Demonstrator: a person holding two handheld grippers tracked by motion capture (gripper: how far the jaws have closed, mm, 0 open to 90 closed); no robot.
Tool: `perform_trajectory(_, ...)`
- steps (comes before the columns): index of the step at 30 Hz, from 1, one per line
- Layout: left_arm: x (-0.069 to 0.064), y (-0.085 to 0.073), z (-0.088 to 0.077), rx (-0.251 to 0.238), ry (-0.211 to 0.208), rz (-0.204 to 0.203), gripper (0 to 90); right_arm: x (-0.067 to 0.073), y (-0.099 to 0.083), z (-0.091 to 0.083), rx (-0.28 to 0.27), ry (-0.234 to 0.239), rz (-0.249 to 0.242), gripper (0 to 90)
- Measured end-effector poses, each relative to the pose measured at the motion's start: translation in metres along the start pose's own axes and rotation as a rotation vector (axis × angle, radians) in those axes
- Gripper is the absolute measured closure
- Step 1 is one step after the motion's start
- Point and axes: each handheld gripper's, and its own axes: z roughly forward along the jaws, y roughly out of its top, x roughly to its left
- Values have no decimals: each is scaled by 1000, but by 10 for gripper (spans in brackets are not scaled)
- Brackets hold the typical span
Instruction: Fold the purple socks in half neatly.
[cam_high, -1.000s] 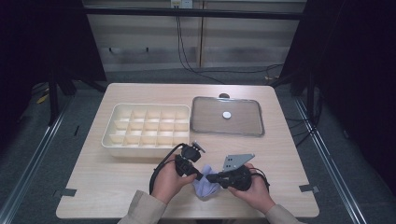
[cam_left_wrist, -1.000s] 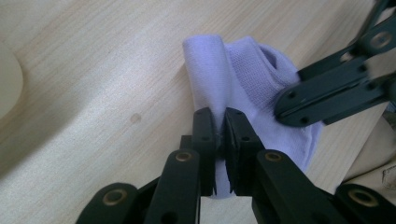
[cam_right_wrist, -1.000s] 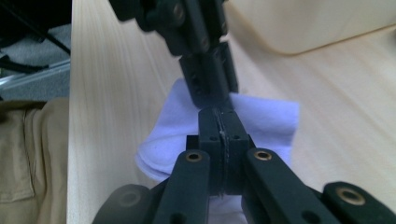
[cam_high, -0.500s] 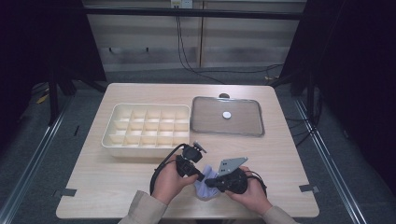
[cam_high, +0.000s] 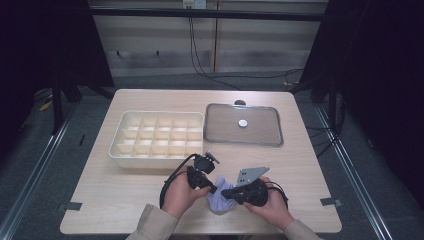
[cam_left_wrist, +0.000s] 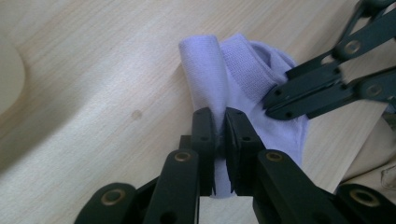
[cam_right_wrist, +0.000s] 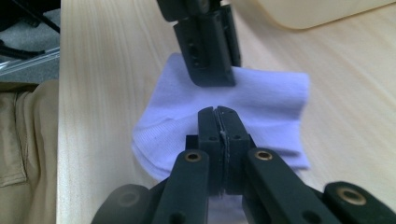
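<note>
The small white disc (cam_high: 242, 122) on the tray (cam_high: 272, 141) is too small to identify, possibly a cap. The sock (cam_high: 219, 201) is partly hidden beneath both grippers (near table edge). The divided box (cam_right_wrist: 308, 11) is cut off at the right gripper view's top edge.

Wooden table (cam_high: 125, 210), divided tray (cam_high: 157, 140), clear lid (cam_high: 244, 125), white sock (cam_high: 220, 199)

high view looks down from above; both gripper views, close, share the sock (cam_left_wrist: 243, 74).

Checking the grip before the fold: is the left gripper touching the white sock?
Touching. The left gripper view shows the left gripper shut on a raised fold of the white sock, pads pressed against the fabric.
</note>
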Motion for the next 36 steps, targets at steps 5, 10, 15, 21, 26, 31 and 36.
perform_trajectory(5, 0, -1, -2, 4, 34, 3, 827, -4, -3, -9, -6, -14, -1, 887)
perform_trajectory(10, 4, -3, -5, 13, 46, -3, 827, -10, -10, -19, 1, -33, 7, 889)
perform_trajectory(15, 4, -3, -6, 1, 47, -13, 817, -10, -14, -18, 17, -24, 13, 890)
perform_trajectory(21, 3, -2, -10, -2, 50, -2, 795, -5, -14, -11, 40, -9, -13, 889)
perform_trajectory(26, 0, -2, -11, -4, 43, -7, 779, -3, -15, -6, 53, 2, -10, 886)
perform_trajectory(31, -4, 0, -11, -12, 39, -2, 796, -3, -15, -4, 51, -3, -14, 886)
perform_trajectory(36, -5, 1, -12, -11, 32, 3, 812, -3, -16, -2, 61, -4, -16, 887)
